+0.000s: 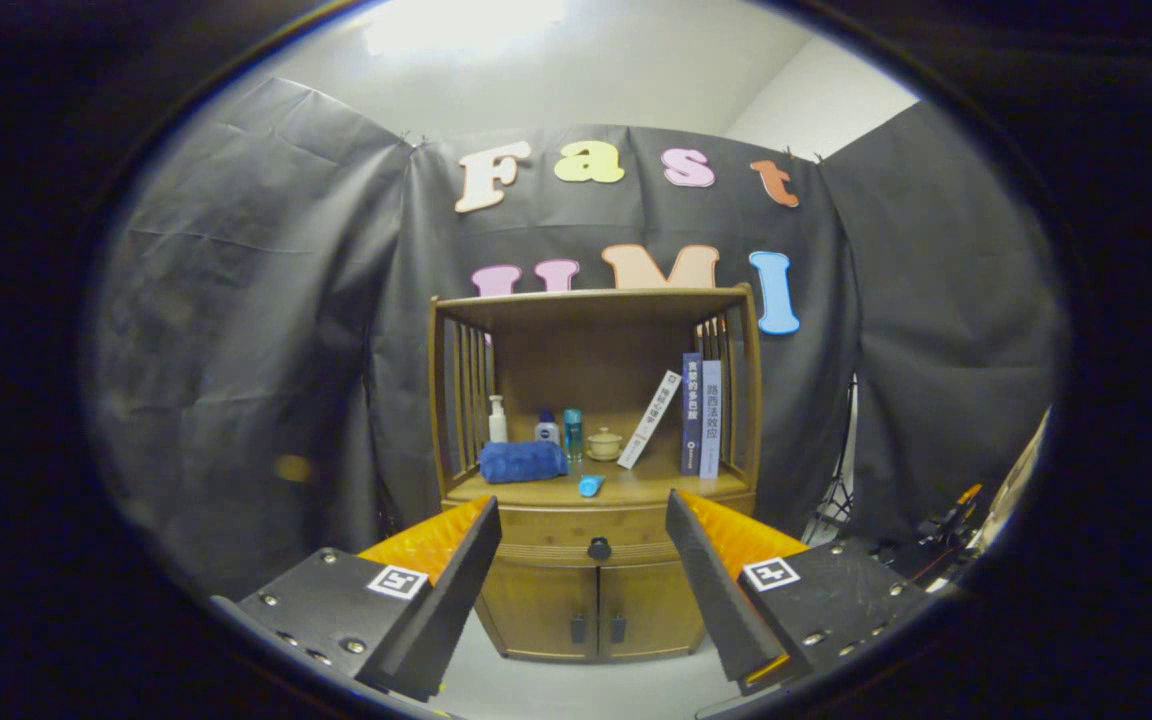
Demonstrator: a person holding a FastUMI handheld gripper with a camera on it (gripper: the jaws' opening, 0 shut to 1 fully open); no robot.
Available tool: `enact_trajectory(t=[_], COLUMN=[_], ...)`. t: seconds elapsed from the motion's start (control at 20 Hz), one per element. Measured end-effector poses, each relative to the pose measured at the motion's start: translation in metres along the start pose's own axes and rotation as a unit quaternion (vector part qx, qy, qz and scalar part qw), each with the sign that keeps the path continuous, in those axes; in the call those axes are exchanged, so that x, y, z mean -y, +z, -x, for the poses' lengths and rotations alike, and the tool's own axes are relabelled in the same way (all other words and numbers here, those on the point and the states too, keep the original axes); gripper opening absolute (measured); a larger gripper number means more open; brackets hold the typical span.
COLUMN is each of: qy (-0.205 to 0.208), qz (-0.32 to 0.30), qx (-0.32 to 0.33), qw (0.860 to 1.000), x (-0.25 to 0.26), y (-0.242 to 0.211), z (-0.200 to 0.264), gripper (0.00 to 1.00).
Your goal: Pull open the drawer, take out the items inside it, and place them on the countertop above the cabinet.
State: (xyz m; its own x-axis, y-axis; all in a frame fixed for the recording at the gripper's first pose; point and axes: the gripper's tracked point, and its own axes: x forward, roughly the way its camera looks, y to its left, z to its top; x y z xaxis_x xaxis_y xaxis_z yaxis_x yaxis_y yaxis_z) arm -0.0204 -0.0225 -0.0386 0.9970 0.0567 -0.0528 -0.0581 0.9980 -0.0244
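Claw (pixel 581 590) spread and empty, well short of wooden cabinet (pixel 596 600), closed drawer (pixel 576 525) with dark knob (pixel 599 548) beyond its fingers, blue towel (pixel 522 461) on tabletop (pixel 636 488) above drawer

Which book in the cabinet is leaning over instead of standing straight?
The white book. It tilts against the dark blue book, which stands upright beside the pale book.

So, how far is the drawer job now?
Nothing looks done yet: the drawer is shut, its knob untouched. The blue tube and folded towel lie on the countertop, but I cannot tell whether they came from the drawer. In hand: the tongs are open, held apart from the cabinet, the knob between the fingers. Left: pull it open, lift the items out, place them above.
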Motion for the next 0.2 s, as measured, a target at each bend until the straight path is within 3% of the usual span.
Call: enact_trajectory(t=[0.2], qy=[-0.002], qz=[-0.014], qx=[-0.015], qw=[1.000], x=[0.0022], y=[-0.0099], z=[-0.0025], gripper=[0.99])
